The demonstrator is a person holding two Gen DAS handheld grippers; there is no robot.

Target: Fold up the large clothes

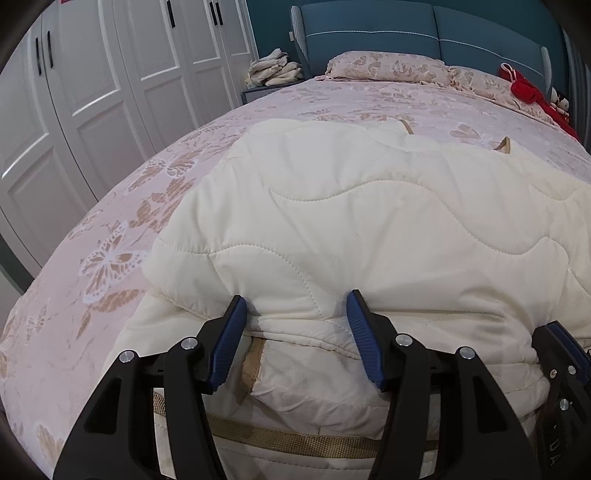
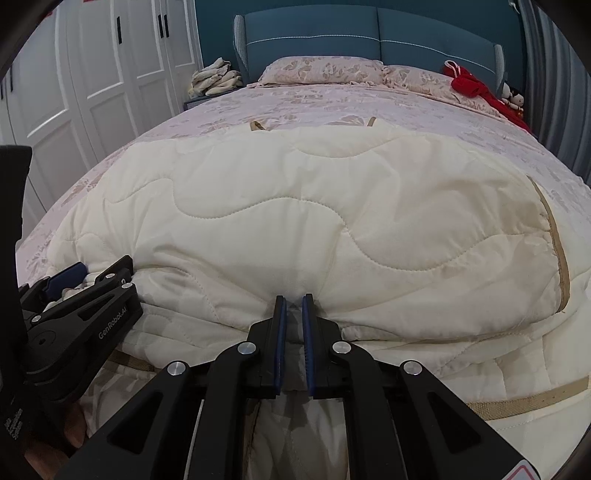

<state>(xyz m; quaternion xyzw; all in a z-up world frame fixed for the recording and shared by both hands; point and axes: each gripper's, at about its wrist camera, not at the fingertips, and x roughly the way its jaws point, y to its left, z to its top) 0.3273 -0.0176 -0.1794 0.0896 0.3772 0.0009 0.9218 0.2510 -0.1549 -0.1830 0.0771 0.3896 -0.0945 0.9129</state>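
Left gripper [image 1: 295, 306] straddles a thick fold of the cream quilt [image 1: 369, 221] — jaws half apart — on the pink bed [image 1: 110, 236].

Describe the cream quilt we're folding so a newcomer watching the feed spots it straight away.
Start at the bed with the blue headboard and pink butterfly-print cover. On its near half lies the cream quilt, folded over into thick layers. Unlike the patterned bedding and the red item by the pillows, it is plain cream, with wavy stitching and tan edge trim.
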